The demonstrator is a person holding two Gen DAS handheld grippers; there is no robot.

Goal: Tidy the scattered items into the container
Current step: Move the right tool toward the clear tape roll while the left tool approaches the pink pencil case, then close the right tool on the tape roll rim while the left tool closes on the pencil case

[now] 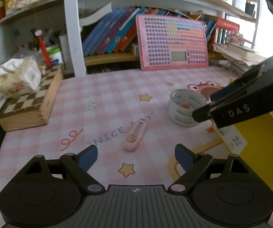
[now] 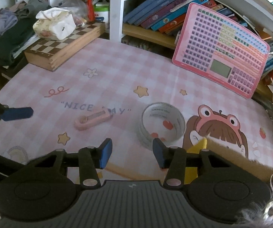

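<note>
A pink utility knife (image 1: 135,137) lies on the pink checked table mat over the "NICE DAY" lettering; it also shows in the right wrist view (image 2: 92,120). A roll of clear tape (image 1: 186,107) stands to its right, also in the right wrist view (image 2: 163,126). A yellow box (image 1: 260,152) sits at the right edge; only its corner (image 2: 198,147) shows behind the right fingers. My left gripper (image 1: 136,156) is open and empty, just short of the knife. My right gripper (image 2: 132,153) is open and empty, just short of the tape roll, above the box.
A wooden chess box (image 1: 31,106) with a tissue pack (image 1: 16,77) on it stands at the left. A pink keyboard toy (image 1: 174,41) leans on shelved books at the back. Paper stacks (image 1: 237,55) are at the right.
</note>
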